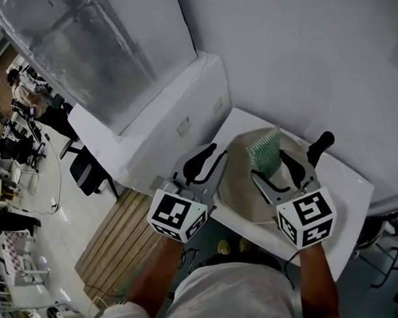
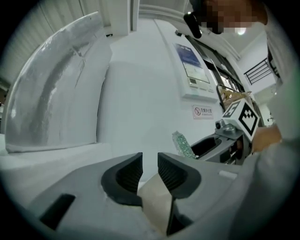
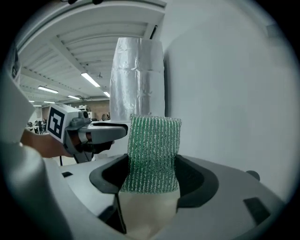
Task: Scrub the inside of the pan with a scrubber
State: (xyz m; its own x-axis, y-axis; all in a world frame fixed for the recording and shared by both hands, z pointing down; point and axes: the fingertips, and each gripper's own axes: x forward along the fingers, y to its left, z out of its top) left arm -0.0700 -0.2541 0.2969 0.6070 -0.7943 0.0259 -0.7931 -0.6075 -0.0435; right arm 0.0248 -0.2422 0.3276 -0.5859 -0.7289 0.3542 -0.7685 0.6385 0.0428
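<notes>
A round pan (image 1: pixel 242 193) with a beige inside and a black handle (image 1: pixel 320 146) lies on the white table (image 1: pixel 347 195). My right gripper (image 1: pixel 280 162) hangs over the pan, shut on a green mesh scrubber (image 1: pixel 265 149) that stands upright above its jaws; the right gripper view shows the scrubber (image 3: pixel 153 150) pinched between both pads, with the pan (image 3: pixel 147 211) below. My left gripper (image 1: pixel 209 156) is at the pan's left edge. In the left gripper view, the jaws stand close together and the beige pan rim (image 2: pixel 157 201) sits wedged between them; the scrubber (image 2: pixel 183 144) shows beyond.
A white wall stands right behind the table. A white box-like unit (image 1: pixel 165 123) adjoins the table on the left, under a foil-wrapped duct (image 1: pixel 84 48). Wooden slats (image 1: pixel 117 236) cover the floor below; chairs (image 1: pixel 88 172) stand farther left.
</notes>
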